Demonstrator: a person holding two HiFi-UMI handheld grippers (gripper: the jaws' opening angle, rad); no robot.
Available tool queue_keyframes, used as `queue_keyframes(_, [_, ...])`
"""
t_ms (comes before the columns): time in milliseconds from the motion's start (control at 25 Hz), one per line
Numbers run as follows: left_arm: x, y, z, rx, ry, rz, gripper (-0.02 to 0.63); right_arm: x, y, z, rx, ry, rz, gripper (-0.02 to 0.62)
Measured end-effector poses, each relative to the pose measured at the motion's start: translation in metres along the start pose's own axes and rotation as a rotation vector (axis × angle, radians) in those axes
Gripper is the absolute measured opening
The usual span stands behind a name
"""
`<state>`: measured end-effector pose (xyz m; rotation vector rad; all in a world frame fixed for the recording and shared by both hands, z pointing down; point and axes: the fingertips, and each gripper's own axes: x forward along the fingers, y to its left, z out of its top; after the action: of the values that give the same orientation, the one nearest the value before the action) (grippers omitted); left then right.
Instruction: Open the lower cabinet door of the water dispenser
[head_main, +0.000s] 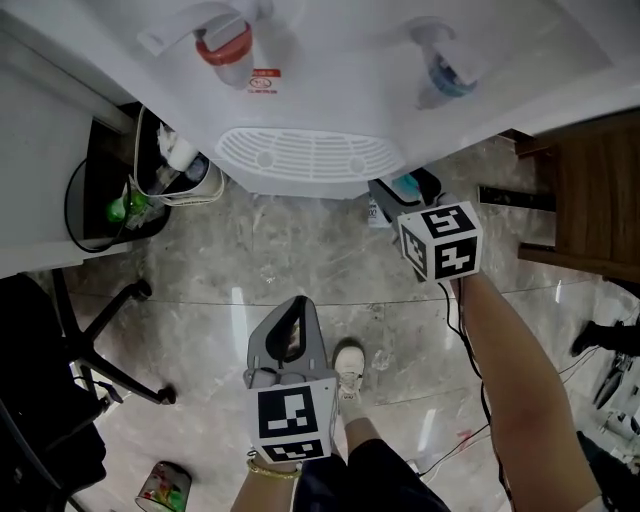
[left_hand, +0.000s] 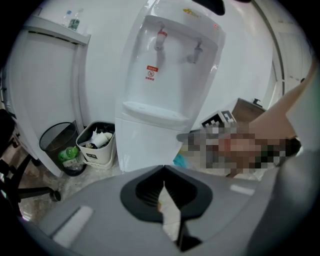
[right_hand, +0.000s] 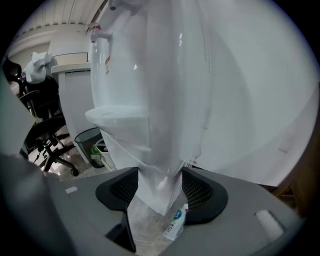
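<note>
Two claws face the white water dispenser (left_hand: 167, 75). The right claw (right_hand: 157, 192), spread wide and gripping nothing, has the corner of the closed lower cabinet door (right_hand: 150, 170) just ahead between its jaws (a small bottle (right_hand: 176, 224) lies on the floor (head_main: 300, 250) below it). The left claw (left_hand: 162, 187) is clenched and empty, with the door well ahead.

left gripper (left_hand: 164, 186), jaws together, faces the water dispenser (left_hand: 167, 95), a white bin (left_hand: 98, 150) beside it.
</note>
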<state>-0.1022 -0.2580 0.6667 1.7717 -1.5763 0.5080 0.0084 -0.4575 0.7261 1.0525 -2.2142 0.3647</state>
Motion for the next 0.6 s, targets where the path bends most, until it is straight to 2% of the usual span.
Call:
queue_keyframes(160, [0.000, 0.004, -0.003, 0.022, 0.005, 0.015, 0.008, -0.002, 0.005, 0.000, 0.076, -0.015, -0.014, 0.257])
queue_keyframes(320, [-0.004, 0.005, -0.011, 0.029, 0.005, 0.020, 0.008, -0.016, 0.016, -0.012, 0.090, -0.021, -0.023, 0.240])
queue_keyframes(480, [-0.007, 0.010, -0.019, 0.016, -0.001, 0.024, 0.008, -0.043, 0.044, -0.033, 0.113, -0.024, -0.012, 0.202])
queue_keyframes(600, [-0.012, 0.019, -0.025, -0.007, -0.016, 0.037, 0.008, -0.064, 0.078, -0.049, 0.182, -0.029, 0.006, 0.181])
